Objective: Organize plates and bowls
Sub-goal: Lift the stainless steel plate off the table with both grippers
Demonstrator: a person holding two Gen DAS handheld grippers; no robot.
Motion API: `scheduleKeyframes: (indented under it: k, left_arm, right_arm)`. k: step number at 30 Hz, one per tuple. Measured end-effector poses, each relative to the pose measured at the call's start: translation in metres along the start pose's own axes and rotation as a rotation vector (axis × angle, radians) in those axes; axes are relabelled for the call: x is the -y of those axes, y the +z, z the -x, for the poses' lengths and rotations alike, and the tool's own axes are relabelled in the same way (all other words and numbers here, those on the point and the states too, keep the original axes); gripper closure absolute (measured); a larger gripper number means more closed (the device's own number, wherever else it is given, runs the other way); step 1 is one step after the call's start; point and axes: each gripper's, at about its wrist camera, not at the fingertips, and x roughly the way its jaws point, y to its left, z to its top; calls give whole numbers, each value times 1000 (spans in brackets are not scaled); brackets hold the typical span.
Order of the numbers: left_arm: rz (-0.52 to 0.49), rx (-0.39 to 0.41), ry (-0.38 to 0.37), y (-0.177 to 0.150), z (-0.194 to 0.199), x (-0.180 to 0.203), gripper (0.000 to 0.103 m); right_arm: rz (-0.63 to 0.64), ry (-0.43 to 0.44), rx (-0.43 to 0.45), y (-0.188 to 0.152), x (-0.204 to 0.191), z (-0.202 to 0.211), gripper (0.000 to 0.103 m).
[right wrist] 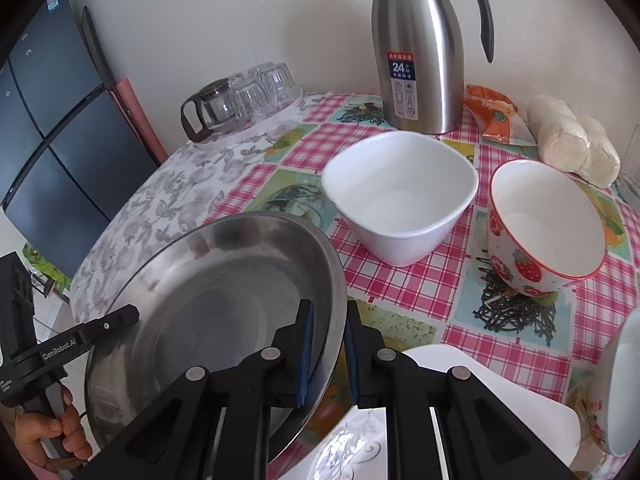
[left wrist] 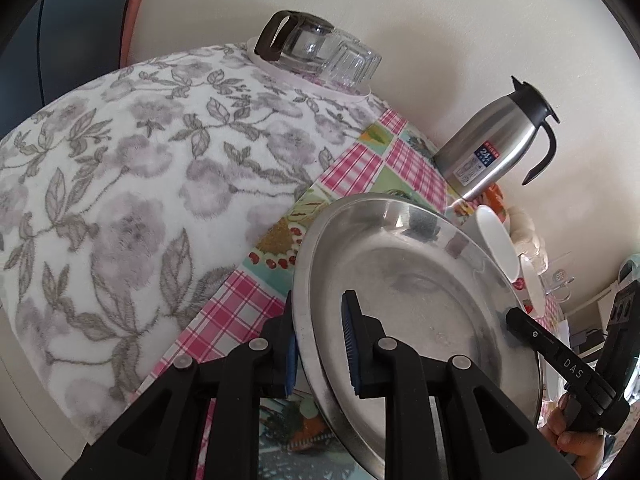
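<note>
Plain cream wall (right wrist: pixel 240 20), dark blue cabinet (right wrist: pixel 52 128) at left, table under checked tablecloth (right wrist: pixel 400 292), soft daylight

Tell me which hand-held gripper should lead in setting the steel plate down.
Probably the left hand-held gripper. Both clamp the steel plate by opposite rims, but bare floral cloth lies on its side, while the right hand-held gripper faces the white bowl and strawberry bowl.

I see a brushed metal plate (right wrist: pixel 208 280), dull-shiny and smeared with reflections. My grippers look like matt black plastic with ribbed blue pads (left wrist: pixel 349 332). The checked tablecloth (right wrist: pixel 400 280) has a slick, glossy plastic sheen; the flowered cloth (left wrist: pixel 132 184) beside it is fuzzy and matt. The white bowl (right wrist: pixel 400 196) and strawberry bowl (right wrist: pixel 548 228) look like smooth glazed ceramic. The flask (right wrist: pixel 418 60) is satin steel; the glasses (right wrist: pixel 260 88) are clear.
</note>
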Motion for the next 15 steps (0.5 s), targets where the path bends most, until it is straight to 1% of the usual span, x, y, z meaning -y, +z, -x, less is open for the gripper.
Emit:
scheduleKeyframes:
  k: [3,7,15]
  left_arm:
    - [-7,19,-17,2,15,10,82]
    - [-38,50,-40,4,36,32,82]
    - [-134,90,-103,4,69,94,82]
  right_arm:
    - [-1,-2,19,0,-1,18,87]
    - [-6,-1,70,-2,1,50,87]
    - [-59,-31,198,-9,23,125,87]
